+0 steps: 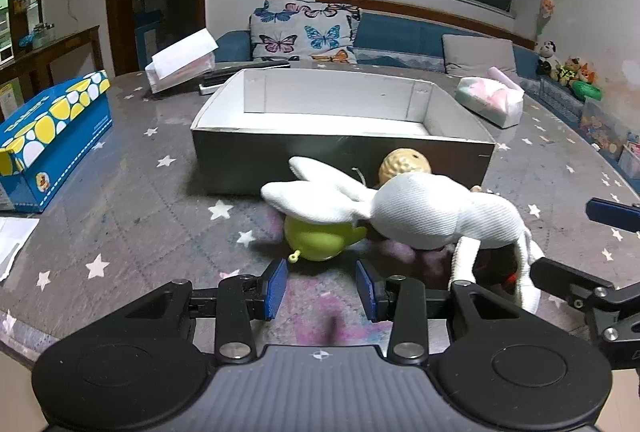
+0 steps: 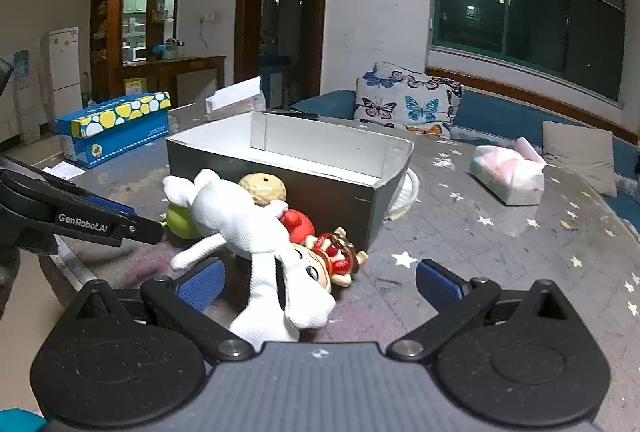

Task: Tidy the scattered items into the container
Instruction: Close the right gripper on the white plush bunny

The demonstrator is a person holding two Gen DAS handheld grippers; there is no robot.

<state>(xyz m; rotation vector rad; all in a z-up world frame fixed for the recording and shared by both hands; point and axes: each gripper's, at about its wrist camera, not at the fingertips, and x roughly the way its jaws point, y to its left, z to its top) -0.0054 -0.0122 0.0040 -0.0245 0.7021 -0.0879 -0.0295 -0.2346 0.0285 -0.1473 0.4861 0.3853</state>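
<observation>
The right gripper (image 2: 318, 282) has its blue pads far apart. A leg of the white bunny (image 2: 240, 220) lies between them, but the pads do not press on it. Nothing is held yet.

The left gripper (image 1: 322, 290) is open too, with only bare table (image 1: 132, 216) between its pads. The green toy (image 1: 316, 238) sits just in front of it.

The toys lie in one heap. The bunny flops on top, with its ears over the green toy. A little doll (image 2: 336, 260) with red glasses lies beside the bunny. A tan ball (image 2: 264, 187) sits behind the bunny, close to the front wall of the box (image 2: 280, 187); whether it touches the wall I cannot tell. The whole heap sits right beside that wall, on the near side.

As far as I can see, the box has nothing in it, though its near floor is hidden. So the job looks like it has hardly begun. Four toys are still out: the bunny, the green toy, the doll and the ball. The bunny looks like the first one to pick up, since it lies on top and the right gripper is already around its leg.
</observation>
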